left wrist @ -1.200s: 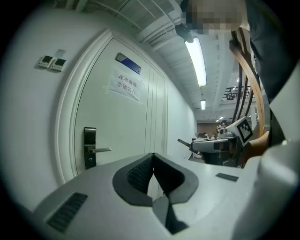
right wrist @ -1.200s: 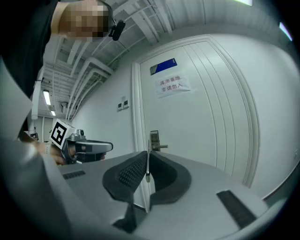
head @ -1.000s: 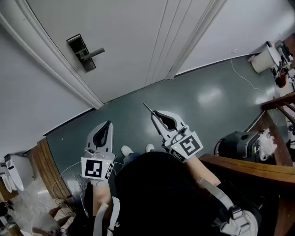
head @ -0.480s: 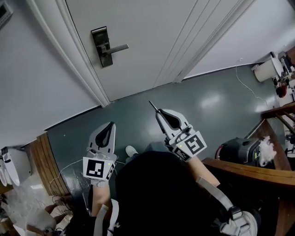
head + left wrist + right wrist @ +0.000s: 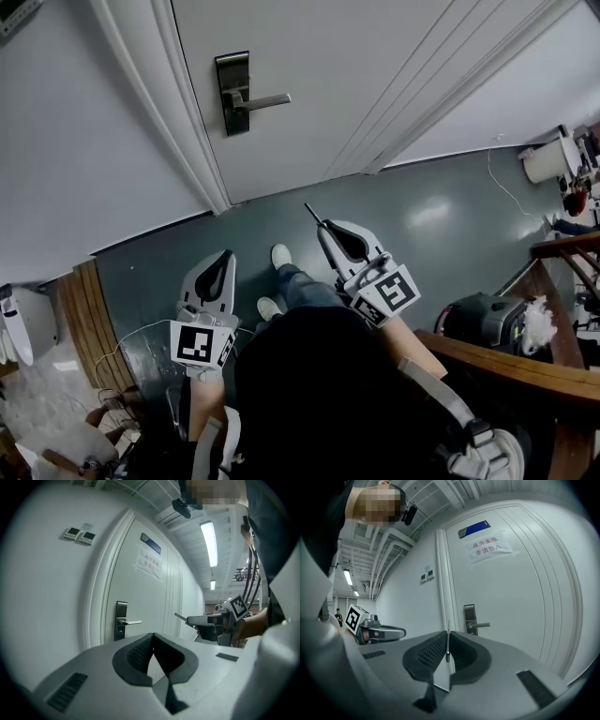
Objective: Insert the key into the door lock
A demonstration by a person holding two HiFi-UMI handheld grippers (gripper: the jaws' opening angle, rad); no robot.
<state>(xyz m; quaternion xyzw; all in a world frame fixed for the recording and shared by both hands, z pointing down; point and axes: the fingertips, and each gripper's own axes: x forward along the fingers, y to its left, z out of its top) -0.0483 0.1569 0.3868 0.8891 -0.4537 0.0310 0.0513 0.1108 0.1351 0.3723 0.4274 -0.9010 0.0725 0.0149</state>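
A dark door lock plate with a lever handle [image 5: 238, 94] sits on the white door [image 5: 375, 66], also seen ahead as the lock [image 5: 121, 626] and the lock [image 5: 470, 620]. My right gripper [image 5: 322, 228] is shut on a thin metal key [image 5: 311, 215] whose tip points toward the door; the key [image 5: 448, 639] stands edge-on between the pads. The key is well short of the lock. My left gripper [image 5: 224, 258] is shut with nothing in it, lower left of the right one, its tips [image 5: 152, 637] meeting.
The white door frame [image 5: 159, 103] and wall lie left of the lock. A paper notice [image 5: 490, 548] hangs on the door. The person's shoes [image 5: 279, 256] stand on the grey floor. A wooden rail [image 5: 525, 361], a dark bag [image 5: 483, 298] and a white bin [image 5: 546, 161] are at right.
The view has closed in on the door: the lock has shifted right and looks larger. Both grippers keep their places in view, and a foot has stepped forward.
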